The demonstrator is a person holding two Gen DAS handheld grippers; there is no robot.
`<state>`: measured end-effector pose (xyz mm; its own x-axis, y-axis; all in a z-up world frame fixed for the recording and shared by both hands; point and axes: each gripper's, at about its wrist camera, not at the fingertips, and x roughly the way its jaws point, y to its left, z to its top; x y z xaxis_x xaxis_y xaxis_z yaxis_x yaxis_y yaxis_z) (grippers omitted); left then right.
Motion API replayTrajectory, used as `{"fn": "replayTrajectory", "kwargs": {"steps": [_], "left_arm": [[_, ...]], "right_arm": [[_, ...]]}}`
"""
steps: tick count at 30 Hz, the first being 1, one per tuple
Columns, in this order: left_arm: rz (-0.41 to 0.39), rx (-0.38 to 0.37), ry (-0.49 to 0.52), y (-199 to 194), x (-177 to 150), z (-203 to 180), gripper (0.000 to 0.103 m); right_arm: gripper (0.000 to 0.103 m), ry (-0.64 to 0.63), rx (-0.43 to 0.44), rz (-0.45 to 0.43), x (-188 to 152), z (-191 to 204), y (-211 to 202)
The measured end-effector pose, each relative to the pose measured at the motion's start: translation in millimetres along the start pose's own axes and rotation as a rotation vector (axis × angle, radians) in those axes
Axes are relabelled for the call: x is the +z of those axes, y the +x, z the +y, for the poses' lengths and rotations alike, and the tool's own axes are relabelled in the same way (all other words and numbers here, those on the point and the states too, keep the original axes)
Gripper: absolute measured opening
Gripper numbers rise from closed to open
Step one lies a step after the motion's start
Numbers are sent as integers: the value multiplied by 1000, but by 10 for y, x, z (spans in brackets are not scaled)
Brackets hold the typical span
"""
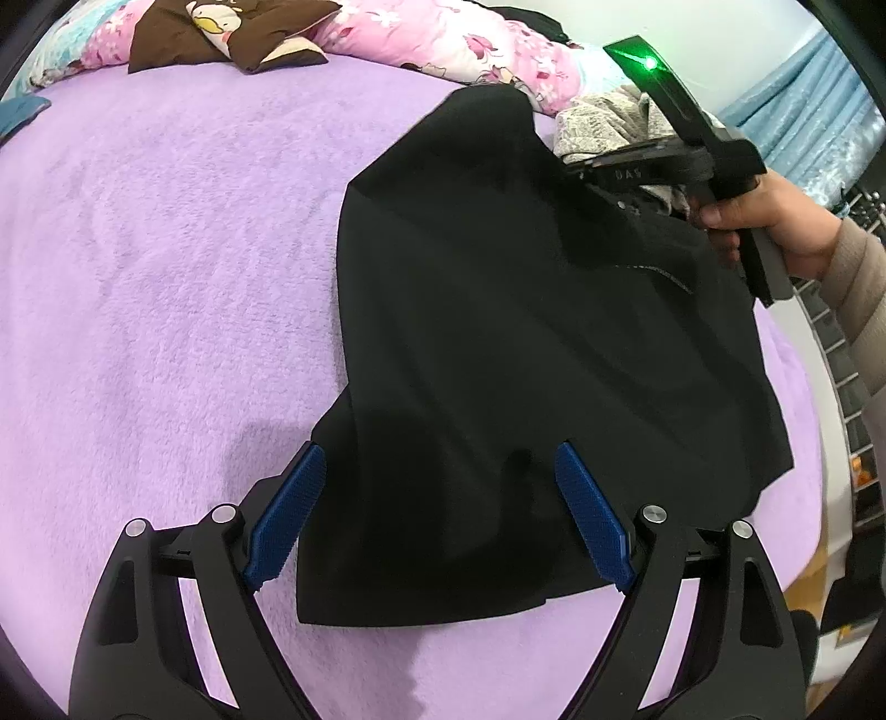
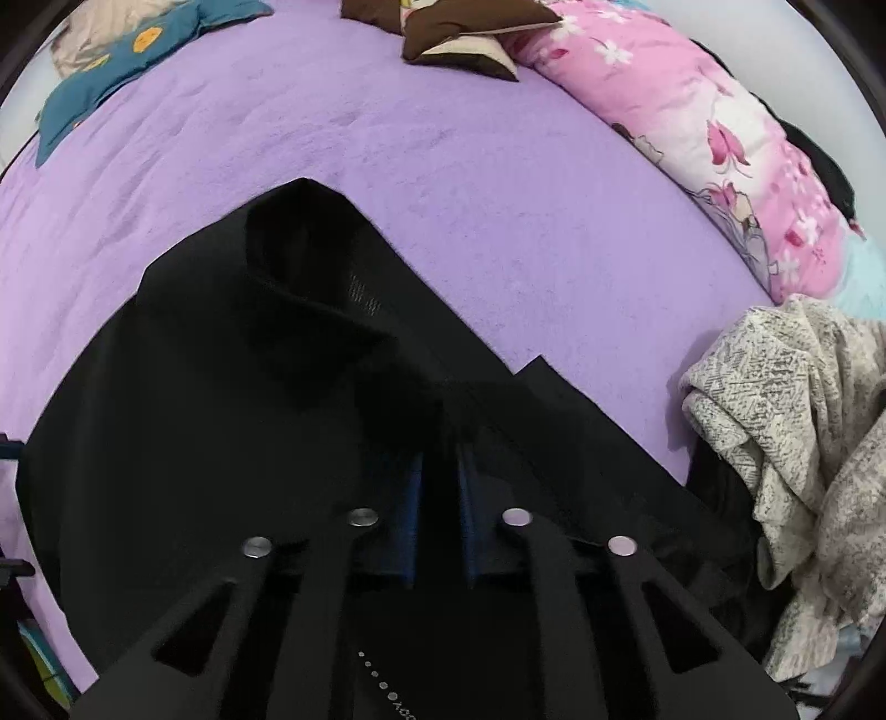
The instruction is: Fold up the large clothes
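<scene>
A black garment lies on the purple bed cover, partly folded. My left gripper is open, its blue pads on either side of the garment's near corner, just above it. My right gripper is at the garment's far right edge, held by a hand. In the right wrist view the right gripper is nearly closed, its blue pads pinching a fold of the black garment, which is lifted toward the camera.
A pink floral quilt and a brown cushion lie at the far edge of the bed. A grey-white patterned garment is heaped at the right. A blue cushion lies far left. The bed edge is at the right.
</scene>
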<state>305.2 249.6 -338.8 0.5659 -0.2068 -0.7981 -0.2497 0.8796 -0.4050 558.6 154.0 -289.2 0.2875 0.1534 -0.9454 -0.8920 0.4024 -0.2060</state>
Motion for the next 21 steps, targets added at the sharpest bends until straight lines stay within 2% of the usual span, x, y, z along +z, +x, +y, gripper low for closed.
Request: {"fn": "replayTrajectory", "kwargs": {"steps": [5,9,13,15,16,18,19,20,21], "left_arm": [[0,-1,-2,4,15,5,82],[-1,2,-8,4,10,-4,82],[8,38,11,29,14,-10,82],[14,76,26,35,20,3,82],[15,86,29,31,27,13,82],[19,88,22,22,30,57,83],[22,62,0,19,33,95,83],[28,24,-32,23,28,143,83],[36,-17,-69,34,23,193,83]], "right_arm": [[4,-16,-31,-41,125,39,-152],[4,-42,-94,-51,284,100,-176],[4,-21,-134,-12,373,121,84],[8,-11,-175,12,346,143,266],[15,-1,-186,15,323,144,304],[37,15,-219,0,266,156,300],[60,20,-231,-26,226,165,236],[78,24,-239,-58,169,189,148],[84,36,-256,-101,84,200,-4]]}}
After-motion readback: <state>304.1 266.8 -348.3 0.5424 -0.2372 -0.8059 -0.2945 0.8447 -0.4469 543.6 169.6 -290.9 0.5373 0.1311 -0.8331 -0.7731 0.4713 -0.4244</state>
